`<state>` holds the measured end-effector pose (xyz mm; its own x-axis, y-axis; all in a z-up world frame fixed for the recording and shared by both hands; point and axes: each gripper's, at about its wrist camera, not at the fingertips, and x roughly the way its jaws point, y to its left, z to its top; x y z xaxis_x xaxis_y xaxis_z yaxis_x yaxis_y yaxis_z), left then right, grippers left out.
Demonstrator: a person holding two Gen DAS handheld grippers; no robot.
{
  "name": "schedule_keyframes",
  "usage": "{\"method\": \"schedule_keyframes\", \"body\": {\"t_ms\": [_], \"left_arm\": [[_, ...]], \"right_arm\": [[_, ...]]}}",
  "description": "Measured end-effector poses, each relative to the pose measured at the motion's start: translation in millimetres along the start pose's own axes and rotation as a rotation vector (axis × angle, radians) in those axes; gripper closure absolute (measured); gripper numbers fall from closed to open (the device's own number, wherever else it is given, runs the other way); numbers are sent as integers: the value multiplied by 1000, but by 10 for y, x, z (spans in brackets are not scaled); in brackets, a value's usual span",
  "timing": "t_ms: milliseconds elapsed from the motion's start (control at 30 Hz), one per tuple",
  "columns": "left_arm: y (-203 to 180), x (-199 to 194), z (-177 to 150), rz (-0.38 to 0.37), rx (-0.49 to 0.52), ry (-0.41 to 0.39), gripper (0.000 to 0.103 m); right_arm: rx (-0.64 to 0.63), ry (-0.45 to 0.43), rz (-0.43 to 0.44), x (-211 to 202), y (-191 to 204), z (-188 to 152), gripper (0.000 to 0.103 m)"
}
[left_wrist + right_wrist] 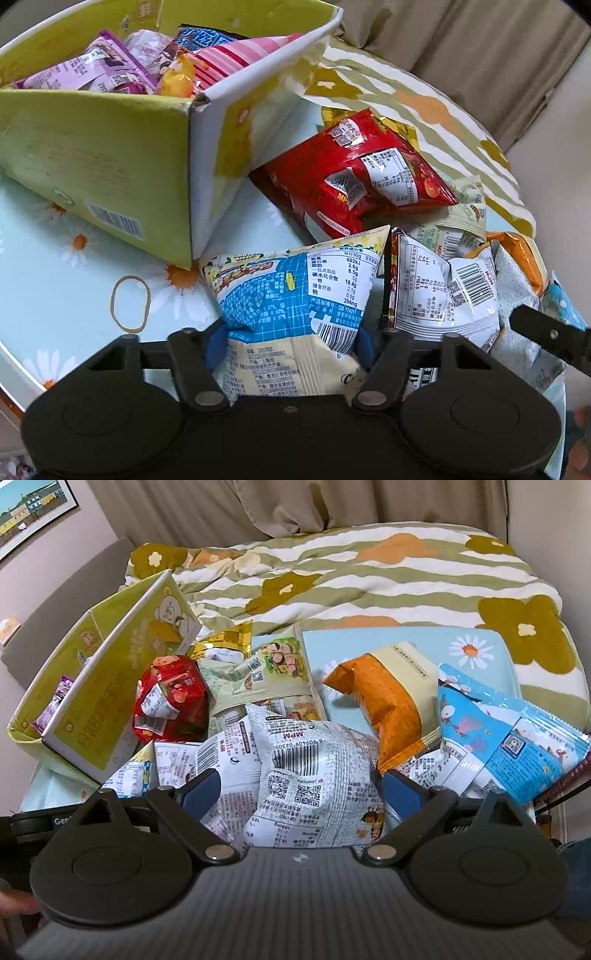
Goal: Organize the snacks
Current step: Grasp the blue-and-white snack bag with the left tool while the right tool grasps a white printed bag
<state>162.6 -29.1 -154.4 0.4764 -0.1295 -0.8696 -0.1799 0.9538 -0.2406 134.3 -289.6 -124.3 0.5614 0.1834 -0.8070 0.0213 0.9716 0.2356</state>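
Two grippers over snack pkts [303,775]

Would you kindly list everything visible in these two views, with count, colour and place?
Box: one, yellow-green, on the table's left, holding purple, pink-striped and orange packets.
Blue-and-white packet: one, beside the box corner, between the left gripper's pads.
Red packet: one, right of the box.
White printed packet: one, middle of the pile, between the right gripper's fingers.
Orange packet: one, behind the pile.
Light blue packet: one, pile's right edge.
Rubber band: one, tan, on the table.
Table: one, pale blue with daisies.
Blanket: one, green-striped with flowers, behind.
Left gripper: black, blue pads, pressing the packet.
Right gripper: black, blue pads, open.
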Motion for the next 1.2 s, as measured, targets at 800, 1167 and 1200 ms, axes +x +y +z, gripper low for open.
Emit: {"method": "schedule_keyframes", "body": {"t_ms": [800, 1167, 1200], "left_arm": [[12, -171, -15, -13, 79, -14, 41], [-110, -500, -19, -8, 133, -94, 41], [-123, -543, -20, -8, 137, -105, 41]], "right_arm": [[118, 17, -10, 204, -109, -116, 17], [137, -47, 15, -85, -67, -92, 24], [136, -53, 20, -121, -56, -83, 24]]}}
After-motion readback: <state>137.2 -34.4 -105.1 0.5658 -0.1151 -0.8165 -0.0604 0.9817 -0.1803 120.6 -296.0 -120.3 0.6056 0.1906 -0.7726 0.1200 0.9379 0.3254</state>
